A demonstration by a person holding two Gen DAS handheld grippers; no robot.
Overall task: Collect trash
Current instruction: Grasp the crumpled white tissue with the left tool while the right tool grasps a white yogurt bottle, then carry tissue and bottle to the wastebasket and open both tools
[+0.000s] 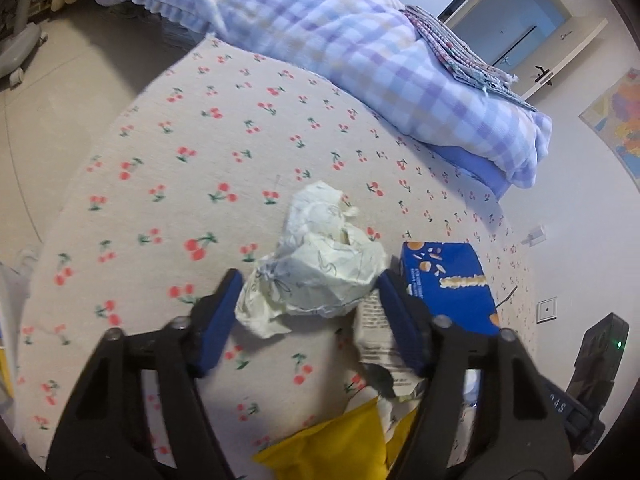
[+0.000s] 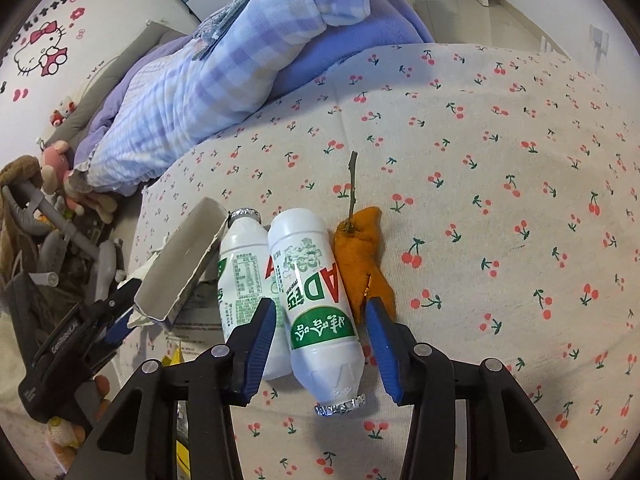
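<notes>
A crumpled white paper ball [image 1: 316, 268] lies on the cherry-print bed sheet [image 1: 192, 152]. My left gripper [image 1: 310, 280] straddles it and both blue pads touch its sides. Beside it are a blue snack box [image 1: 448, 280], a printed wrapper [image 1: 374, 336] under the right finger and a yellow packet [image 1: 340, 440]. In the right wrist view, two white bottles lie side by side. The nearer bottle [image 2: 316, 300] sits between the pads of my right gripper [image 2: 320, 304], with a gap showing on its right side. The other bottle [image 2: 240, 272] is partly behind the left finger. An orange peel [image 2: 362, 256] with a stem lies just right of them.
A folded checked quilt [image 1: 360, 52] fills the far side of the bed. The box's open grey end [image 2: 180, 264] and my left gripper [image 2: 116, 312] show at the left of the right wrist view. Soft toys [image 2: 60, 176] and clutter lie on the floor past the bed's edge.
</notes>
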